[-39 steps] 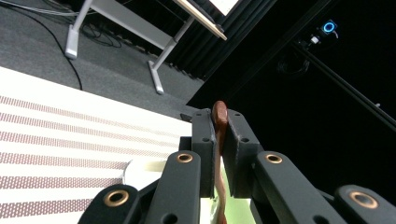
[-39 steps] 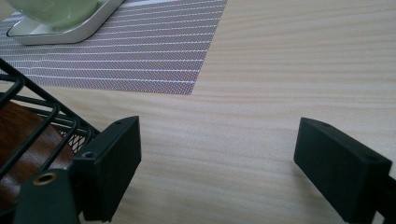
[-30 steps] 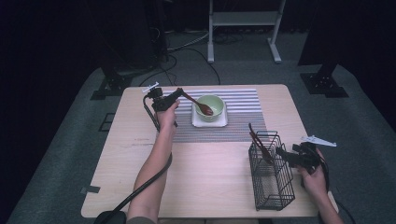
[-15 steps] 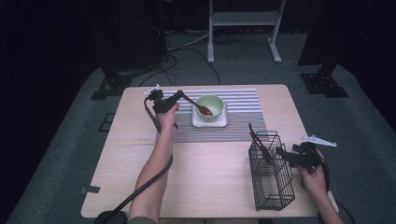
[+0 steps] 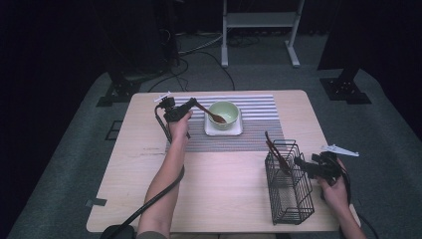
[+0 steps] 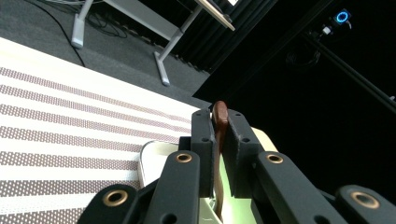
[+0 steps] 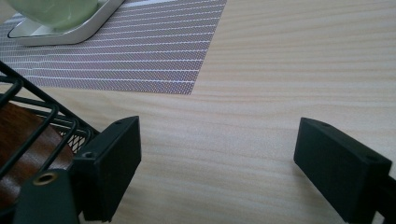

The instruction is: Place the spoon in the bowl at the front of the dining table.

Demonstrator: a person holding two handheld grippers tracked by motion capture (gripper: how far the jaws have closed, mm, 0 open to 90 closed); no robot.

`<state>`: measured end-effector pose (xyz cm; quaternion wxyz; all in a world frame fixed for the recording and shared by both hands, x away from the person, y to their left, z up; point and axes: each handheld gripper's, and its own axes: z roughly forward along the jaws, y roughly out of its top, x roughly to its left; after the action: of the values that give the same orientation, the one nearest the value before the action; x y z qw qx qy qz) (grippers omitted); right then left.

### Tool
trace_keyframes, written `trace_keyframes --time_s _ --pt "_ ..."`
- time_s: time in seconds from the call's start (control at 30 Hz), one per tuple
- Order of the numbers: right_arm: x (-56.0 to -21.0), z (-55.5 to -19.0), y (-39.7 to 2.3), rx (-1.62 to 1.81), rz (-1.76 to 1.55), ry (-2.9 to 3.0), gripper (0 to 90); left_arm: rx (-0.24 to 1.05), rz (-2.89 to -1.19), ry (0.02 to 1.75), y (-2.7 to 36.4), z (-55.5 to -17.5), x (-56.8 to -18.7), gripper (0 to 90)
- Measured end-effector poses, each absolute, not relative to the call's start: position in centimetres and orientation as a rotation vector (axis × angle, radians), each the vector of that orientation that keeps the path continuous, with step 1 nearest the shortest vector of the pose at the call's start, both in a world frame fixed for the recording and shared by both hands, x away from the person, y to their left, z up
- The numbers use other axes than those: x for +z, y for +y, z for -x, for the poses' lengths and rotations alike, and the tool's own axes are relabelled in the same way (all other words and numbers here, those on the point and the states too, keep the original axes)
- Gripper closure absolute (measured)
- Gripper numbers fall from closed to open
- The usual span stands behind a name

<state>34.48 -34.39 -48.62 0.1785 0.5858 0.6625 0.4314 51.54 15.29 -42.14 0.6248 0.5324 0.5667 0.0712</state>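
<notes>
As before, spoon [image 5: 215,116] over bowl [image 5: 224,112]

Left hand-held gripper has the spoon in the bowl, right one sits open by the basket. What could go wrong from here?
1. The left hand-held gripper pinches the wooden spoon near its handle end; it may pivot or slip.
2. The spoon's head rests in the green bowl, so a sideways pull might drag the bowl across its white tray.
3. The open right hand-held gripper sits close beside the wire basket and might nudge it.

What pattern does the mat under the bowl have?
The mat has thin grey and white stripes running across it, clearest in the right gripper view.
</notes>
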Motion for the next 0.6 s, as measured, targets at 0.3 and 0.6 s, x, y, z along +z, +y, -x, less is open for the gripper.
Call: trace_keyframes --time_s 0.3,0.6 --pt "-48.62 -34.48 -34.37 1.219 -1.657 1.876 13.4 0.157 -1.227 1.302 15.26 -51.47 -42.44 83.1" --pt "-48.62 -34.48 -34.46 1.227 -1.657 1.871 13.4 0.16 -1.236 1.299 15.45 -51.27 -42.63 80.9"
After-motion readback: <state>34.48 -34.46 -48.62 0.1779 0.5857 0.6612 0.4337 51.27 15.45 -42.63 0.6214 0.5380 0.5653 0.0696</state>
